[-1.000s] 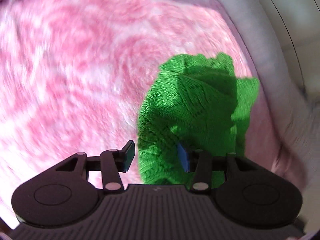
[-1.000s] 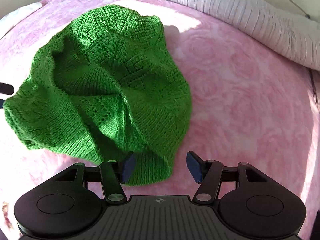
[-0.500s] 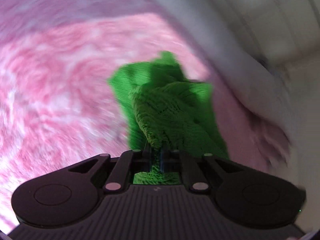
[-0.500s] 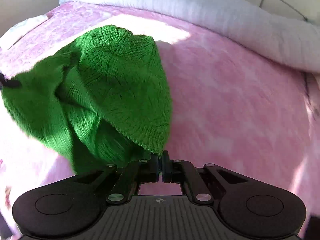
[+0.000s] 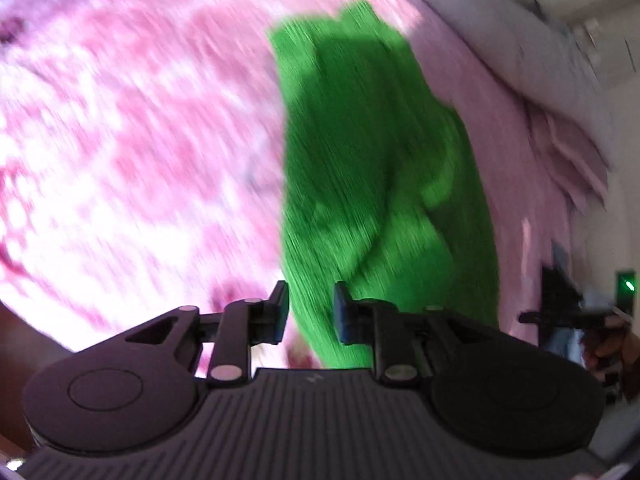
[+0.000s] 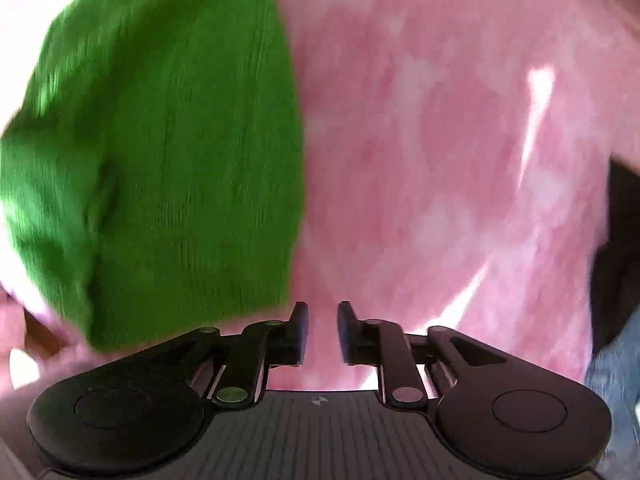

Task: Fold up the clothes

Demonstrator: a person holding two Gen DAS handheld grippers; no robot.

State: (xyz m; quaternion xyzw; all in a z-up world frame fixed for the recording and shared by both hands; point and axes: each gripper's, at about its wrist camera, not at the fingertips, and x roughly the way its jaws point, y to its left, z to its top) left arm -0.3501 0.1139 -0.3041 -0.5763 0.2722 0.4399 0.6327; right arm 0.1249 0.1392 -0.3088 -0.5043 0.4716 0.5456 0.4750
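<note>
Left wrist view: green knit garment [image 5: 376, 168] lies bunched on the pink blanket [image 5: 132, 140]; left gripper [image 5: 311, 312] jaws opening, green knit seen between them, unpinched.
Right wrist view: right gripper [image 6: 323, 330] jaws opening, nothing between, garment beside.
Handling: soft, light, stretchy; grip an edge or corner.

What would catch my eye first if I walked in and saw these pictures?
The bright green knitted garment, lying crumpled on a pink patterned bedspread, stands out at once. Next come the black two-finger grippers at the bottom of each view: the left gripper and the right gripper, both opening.
</note>
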